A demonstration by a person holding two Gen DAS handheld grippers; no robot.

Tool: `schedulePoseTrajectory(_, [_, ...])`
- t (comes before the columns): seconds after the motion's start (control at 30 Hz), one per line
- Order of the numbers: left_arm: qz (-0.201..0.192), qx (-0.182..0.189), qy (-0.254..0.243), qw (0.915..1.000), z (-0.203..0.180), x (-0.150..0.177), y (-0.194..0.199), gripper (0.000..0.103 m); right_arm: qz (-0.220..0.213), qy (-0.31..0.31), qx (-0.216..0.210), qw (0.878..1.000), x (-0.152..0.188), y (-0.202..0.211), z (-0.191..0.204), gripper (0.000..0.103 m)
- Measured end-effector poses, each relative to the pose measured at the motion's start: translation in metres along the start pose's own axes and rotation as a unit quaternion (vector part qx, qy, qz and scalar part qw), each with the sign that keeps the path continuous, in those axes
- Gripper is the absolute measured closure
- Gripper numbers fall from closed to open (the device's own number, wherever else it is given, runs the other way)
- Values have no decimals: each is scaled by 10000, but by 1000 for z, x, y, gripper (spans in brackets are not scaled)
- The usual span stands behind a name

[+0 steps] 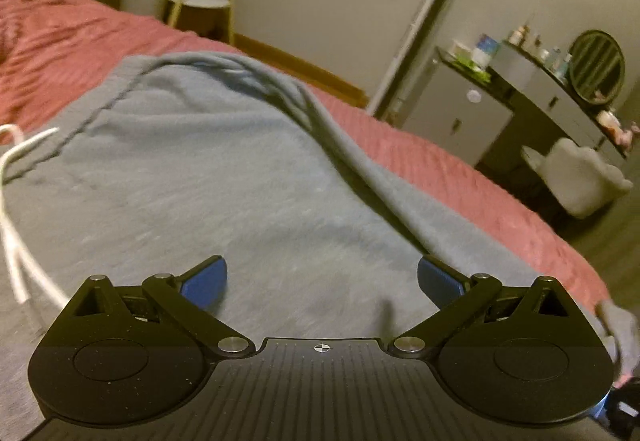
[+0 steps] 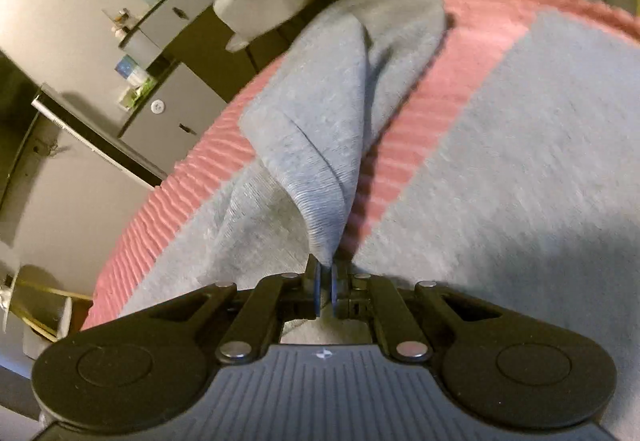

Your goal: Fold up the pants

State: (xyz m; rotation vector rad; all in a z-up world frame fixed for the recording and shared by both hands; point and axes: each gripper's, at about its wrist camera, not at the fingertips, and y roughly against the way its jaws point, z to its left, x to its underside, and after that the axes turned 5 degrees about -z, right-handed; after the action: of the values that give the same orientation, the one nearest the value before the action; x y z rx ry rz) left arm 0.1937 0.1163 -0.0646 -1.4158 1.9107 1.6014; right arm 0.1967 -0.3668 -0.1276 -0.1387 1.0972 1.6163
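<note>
Blue pads of our left gripper (image 1: pixel 322 277) stand wide apart over flat grey fabric, gripping nothing. Our right gripper (image 2: pixel 325 291) has its jaws pinched narrow on the ribbed cuff (image 2: pixel 320 217) of one trouser leg, and that leg rises from the jaws as a lifted, peaked fold.

We see the grey pants (image 1: pixel 208 177) spread across the pink bedspread (image 1: pixel 460 165). In the left view the waistband end with its white drawstring (image 1: pixel 16 177) lies ahead and to the left, with a raised doubled edge curving from far centre towards the right pad. In the right view a strip of bedspread shows between the lifted leg and a second grey stretch (image 2: pixel 520 161) lying flat to the right.

We judge the fold turns on this: the held leg runs lengthwise away from our right jaws, and the flat stretch lies beside it on the right, so the right hand is the nearer one to carry the cuff across. No containers matter here; the cabinets in the background are blurred, with small bottles on top.
</note>
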Motion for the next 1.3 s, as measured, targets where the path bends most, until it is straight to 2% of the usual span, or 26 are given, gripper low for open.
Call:
schedulePoseTrajectory(0.1, [307, -204, -234, 9990, -12, -21, -32, 0, -169, 420, 96, 9989, 4, -10, 14, 97])
schedulePoseTrajectory(0.2, [344, -339, -375, 9981, -18, -43, -61, 0, -287, 658, 27, 9974, 5, -16, 19, 96])
schedulePoseTrajectory(0.37, [466, -673, -62, 9966, -19, -77, -110, 0, -210, 115, -308, 9992, -6, -26, 7, 93])
schedulePoseTrajectory(0.43, [537, -686, 110, 9961, -15, -85, -122, 0, -188, -29, -398, 9990, -8, -30, 3, 93])
schedulePoseTrajectory(0.53, [566, -739, 241, 9954, -15, -94, -136, 15, -239, -54, -473, 9986, -9, -32, 2, 89])
schedulePoseTrajectory(0.63, [548, -859, 149, 9947, -15, -98, -148, 17, -247, -234, -554, 9979, -9, -33, -1, 87])
schedulePoseTrajectory(0.7, [552, -949, 23, 9940, -17, -100, -152, 24, -171, -366, -591, 9974, -12, -34, -4, 87])
schedulePoseTrajectory(0.73, [545, -984, -61, 9936, -18, -100, -152, 33, -112, -391, -607, 9973, -14, -34, -5, 87])
schedulePoseTrajectory(0.8, [552, -936, -217, 9938, -20, -101, -152, 66, -32, -421, -624, 9972, -17, -35, -6, 87])
schedulePoseTrajectory(0.83, [672, -777, -158, 9946, -17, -102, -152, 91, -5, -415, -622, 9972, -19, -35, -6, 87])
schedulePoseTrajectory(0.87, [837, -592, 61, 9947, -13, -103, -153, 92, 6, -414, -620, 9972, -19, -35, -5, 86])
schedulePoseTrajectory(0.9, [841, -555, 194, 9947, -10, -103, -152, 92, 4, -402, -611, 9973, -20, -34, -5, 86])
schedulePoseTrajectory(1.0, [734, -471, 111, 9961, -9, -99, -148, 93, -49, -225, -527, 9983, -24, -31, -1, 80])
schedulePoseTrajectory(1.03, [734, -480, 69, 9961, -9, -97, -148, 93, -160, -100, -441, 9988, -26, -29, 1, 72])
schedulePoseTrajectory(1.07, [728, -480, 38, 9962, -9, -95, -147, 94, -306, 46, -338, 9990, -27, -26, 5, 58])
schedulePoseTrajectory(1.13, [725, -467, 41, 9963, -7, -94, -147, 94, -622, 360, -128, 9973, -27, -24, 12, 41])
schedulePoseTrajectory(1.2, [760, -464, 185, 9959, -4, -95, -148, 94, -779, 650, -6, 9948, -24, -29, 18, 42])
schedulePoseTrajectory(1.23, [779, -466, 278, 9955, -2, -95, -147, 95, -773, 749, 37, 9942, -22, -33, 19, 57])
schedulePoseTrajectory(1.27, [792, -458, 343, 9952, -1, -97, -147, 95, -803, 765, 33, 9938, -21, -34, 19, 83])
schedulePoseTrajectory(1.3, [788, -437, 348, 9953, -2, -99, -145, 95, -784, 702, -4, 9944, -22, -34, 17, 87])
